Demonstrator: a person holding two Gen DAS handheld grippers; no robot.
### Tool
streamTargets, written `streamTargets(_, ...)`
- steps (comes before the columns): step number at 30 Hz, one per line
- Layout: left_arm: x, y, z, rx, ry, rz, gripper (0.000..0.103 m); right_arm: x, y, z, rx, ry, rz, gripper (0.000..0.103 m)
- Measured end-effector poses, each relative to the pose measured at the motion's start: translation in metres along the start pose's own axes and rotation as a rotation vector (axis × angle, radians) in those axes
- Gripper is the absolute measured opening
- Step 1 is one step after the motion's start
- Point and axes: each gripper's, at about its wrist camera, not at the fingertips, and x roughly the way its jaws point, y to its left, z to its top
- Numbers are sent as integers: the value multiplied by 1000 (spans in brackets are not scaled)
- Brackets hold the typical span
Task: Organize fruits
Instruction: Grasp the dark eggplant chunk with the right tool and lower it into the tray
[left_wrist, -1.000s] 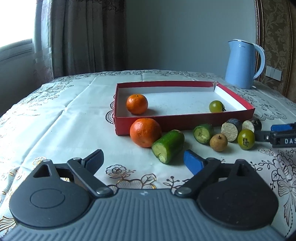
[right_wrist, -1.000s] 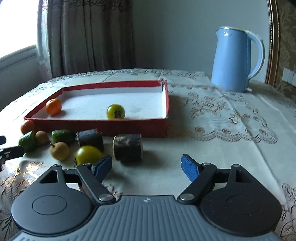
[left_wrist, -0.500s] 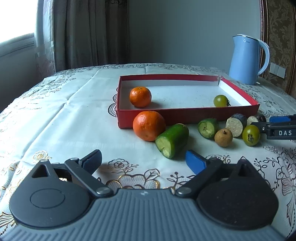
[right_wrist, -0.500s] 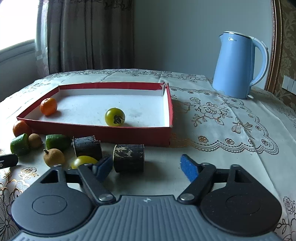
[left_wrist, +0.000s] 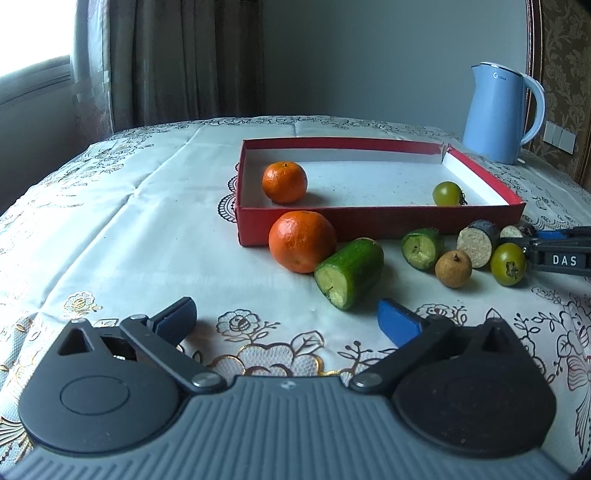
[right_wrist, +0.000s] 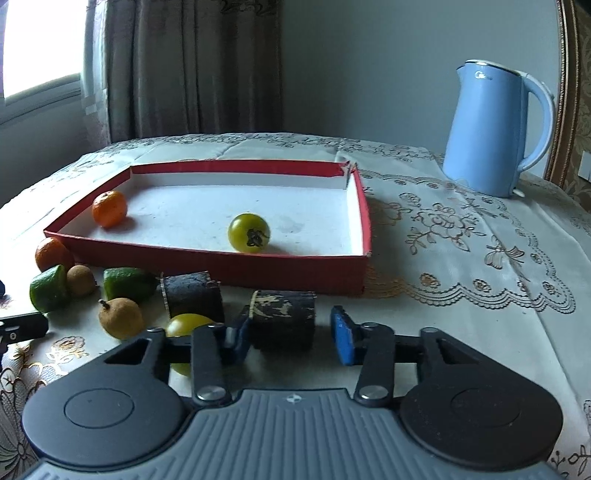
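A red box (left_wrist: 369, 225) holds an orange (left_wrist: 284, 182) and a green tomato (left_wrist: 447, 193). In front of it lie a bigger orange (left_wrist: 302, 240), two cucumber pieces (left_wrist: 349, 271), a brown fruit (left_wrist: 453, 268) and another green tomato (left_wrist: 508, 264). My left gripper (left_wrist: 284, 310) is open, its jaws opening wide with nothing between them, just short of the nearer cucumber piece. My right gripper (right_wrist: 290, 325) is closing around a dark cylinder piece (right_wrist: 282, 310). Its left pad is at the piece, and a thin gap shows at the right pad.
A blue kettle (right_wrist: 495, 129) stands at the back right on the embroidered tablecloth (left_wrist: 147, 221). A second dark piece (right_wrist: 192, 295) and a yellow-green tomato (right_wrist: 188, 325) sit just left of my right gripper. Curtains and a window are behind the table.
The right jaws have narrowed a lot and now stand on either side of the dark cylinder piece. The left jaws have spread slightly wider. The fruits have not moved.
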Motion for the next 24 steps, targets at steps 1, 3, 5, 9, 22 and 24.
streamTargets(1, 0, 0, 0, -1, 2, -2, 103, 0, 1, 0, -3, 1, 2, 35)
streamTargets(3, 1, 1, 1, -3, 5, -3, 103, 1, 3, 0, -9, 1, -4, 33)
streamTargets(5, 2, 0, 1, -1, 5, -3, 103, 1, 4, 0, -13, 0, -8, 33)
streamTargets(9, 2, 1, 1, -6, 7, -7, 103, 0, 5, 0, -18, 1, -12, 33)
streamTargets(22, 3, -3, 1, 1, 12, 16, 103, -22, 1, 44, -60, -79, -7, 33)
streamTargets(24, 3, -3, 1, 1, 12, 15, 103, -15, 1, 52, -64, -90, -17, 33)
